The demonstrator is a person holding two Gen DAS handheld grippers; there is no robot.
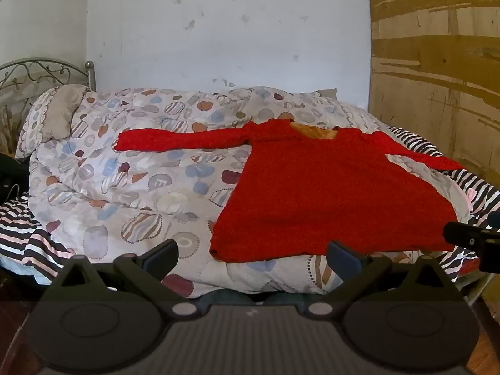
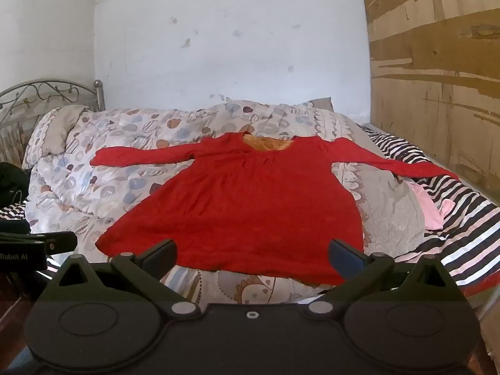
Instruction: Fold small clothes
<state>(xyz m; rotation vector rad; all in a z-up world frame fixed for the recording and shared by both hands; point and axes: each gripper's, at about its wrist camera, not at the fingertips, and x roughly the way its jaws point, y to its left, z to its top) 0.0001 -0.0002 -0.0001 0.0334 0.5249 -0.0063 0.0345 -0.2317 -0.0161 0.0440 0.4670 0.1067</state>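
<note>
The red dress (image 2: 237, 206) lies flat on the duvet (image 1: 125, 187), face up, with both sleeves spread out and the hem at the near edge of the bed. No fold is made yet. Your left gripper (image 1: 251, 254) and your right gripper (image 2: 253, 254) are both wide open and empty, and they hang just before the hem without touching it.

I think the first fold should be a sleeve. Take the left sleeve (image 1: 175, 140) near its cuff, with only one layer of cloth between the fingers, and lay it across the chest. Lift only a little, because the duvet is soft and uneven and the dress can slide or wrinkle. A pink cloth (image 2: 432, 209) lies near the right sleeve (image 2: 403, 167); do not catch it.
</note>
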